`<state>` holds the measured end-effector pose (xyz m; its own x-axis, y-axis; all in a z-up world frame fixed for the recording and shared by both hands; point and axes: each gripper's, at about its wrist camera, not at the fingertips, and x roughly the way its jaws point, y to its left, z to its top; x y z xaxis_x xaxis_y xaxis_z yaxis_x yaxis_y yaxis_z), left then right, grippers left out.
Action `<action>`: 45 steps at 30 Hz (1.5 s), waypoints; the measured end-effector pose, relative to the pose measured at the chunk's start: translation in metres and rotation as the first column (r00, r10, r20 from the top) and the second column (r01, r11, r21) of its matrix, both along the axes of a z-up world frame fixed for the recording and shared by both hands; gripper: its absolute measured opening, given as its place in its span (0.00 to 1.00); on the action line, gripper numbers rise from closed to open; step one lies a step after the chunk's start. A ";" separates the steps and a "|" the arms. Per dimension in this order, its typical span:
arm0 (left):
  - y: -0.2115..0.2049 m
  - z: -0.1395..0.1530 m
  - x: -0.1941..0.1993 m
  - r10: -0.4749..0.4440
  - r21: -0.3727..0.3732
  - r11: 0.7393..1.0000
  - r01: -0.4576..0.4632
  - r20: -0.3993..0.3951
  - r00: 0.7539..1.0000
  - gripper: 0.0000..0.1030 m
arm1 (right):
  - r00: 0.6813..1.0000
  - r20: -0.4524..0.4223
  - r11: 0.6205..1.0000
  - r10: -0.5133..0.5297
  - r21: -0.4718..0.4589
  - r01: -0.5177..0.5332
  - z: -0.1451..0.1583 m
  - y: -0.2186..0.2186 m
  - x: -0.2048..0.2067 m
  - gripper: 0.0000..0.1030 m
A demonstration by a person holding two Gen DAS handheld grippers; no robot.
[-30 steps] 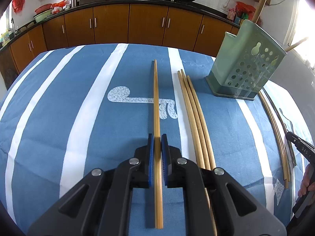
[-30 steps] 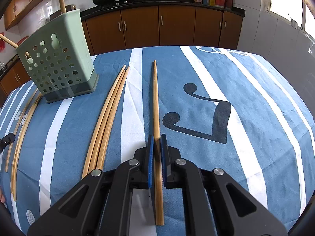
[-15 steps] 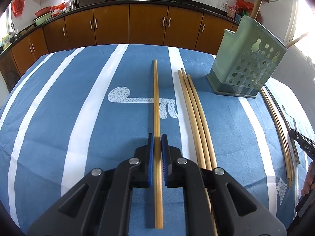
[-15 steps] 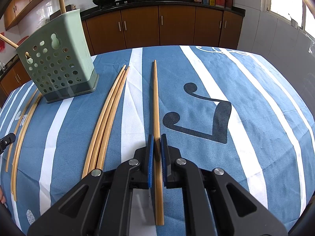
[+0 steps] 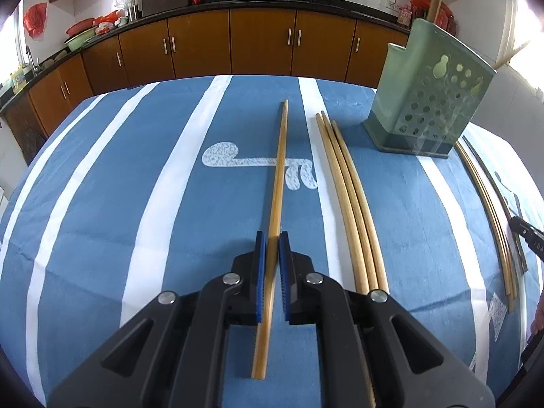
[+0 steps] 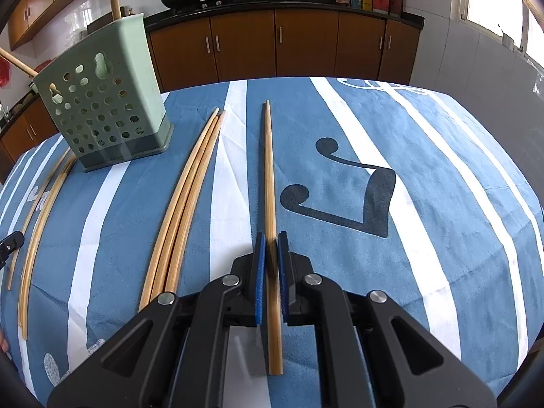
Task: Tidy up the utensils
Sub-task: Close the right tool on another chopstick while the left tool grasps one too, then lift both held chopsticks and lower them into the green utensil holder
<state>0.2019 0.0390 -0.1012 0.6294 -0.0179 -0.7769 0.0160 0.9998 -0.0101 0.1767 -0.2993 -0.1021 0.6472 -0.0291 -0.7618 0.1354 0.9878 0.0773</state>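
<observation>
My left gripper [image 5: 271, 238] is shut on a wooden chopstick [image 5: 279, 166] that points forward over the blue striped cloth [image 5: 112, 183], now tilted a little. My right gripper [image 6: 269, 239] is shut on another wooden chopstick [image 6: 268, 163], held just above the cloth [image 6: 425, 156]. A green perforated utensil holder [image 5: 425, 102] stands at the right of the left wrist view, with sticks standing in it. It shows at the left of the right wrist view [image 6: 102, 102]. Three loose chopsticks [image 5: 346, 190] lie beside the holder, also in the right wrist view [image 6: 183, 197].
More chopsticks [image 5: 489, 210] lie on the far side of the holder, seen too in the right wrist view [image 6: 37, 224]. The other gripper's tip [image 5: 527, 234] shows at the right edge. Brown kitchen cabinets [image 5: 258, 44] run behind the table.
The left gripper has moved forward towards the holder, and its chopstick now tilts slightly. The right gripper and its chopstick have stayed still.
</observation>
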 end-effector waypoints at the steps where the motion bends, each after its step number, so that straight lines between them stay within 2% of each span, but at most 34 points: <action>1: 0.000 0.000 -0.001 0.001 0.005 1.000 -0.001 0.000 1.000 0.10 | 1.000 -0.001 1.000 0.000 -0.004 0.000 0.000 0.000 0.000 0.08; 19: 0.000 0.000 -0.004 0.005 0.011 1.000 -0.005 -0.002 1.000 0.11 | 1.000 -0.001 1.000 -0.001 -0.006 0.001 -0.001 0.001 -0.003 0.08; 27: 0.003 0.002 -0.012 -0.010 -0.001 1.000 0.010 -0.015 1.000 0.08 | 1.000 0.014 1.000 0.006 0.011 -0.006 0.003 -0.001 -0.012 0.07; 32: 0.010 0.021 -0.023 -0.018 -0.037 0.999 0.020 0.028 0.999 0.08 | 0.998 0.070 1.000 -0.004 0.027 0.002 0.022 -0.008 -0.026 0.07; 37: 0.016 0.053 -0.033 -0.014 -0.060 0.998 0.021 0.110 0.994 0.08 | 0.989 0.148 0.999 -0.023 0.039 0.017 0.048 -0.017 -0.038 0.07; 45: 0.026 0.110 -0.045 0.014 -0.135 0.991 0.021 0.252 0.968 0.07 | 0.962 0.270 0.998 -0.036 0.057 0.021 0.089 -0.025 -0.046 0.07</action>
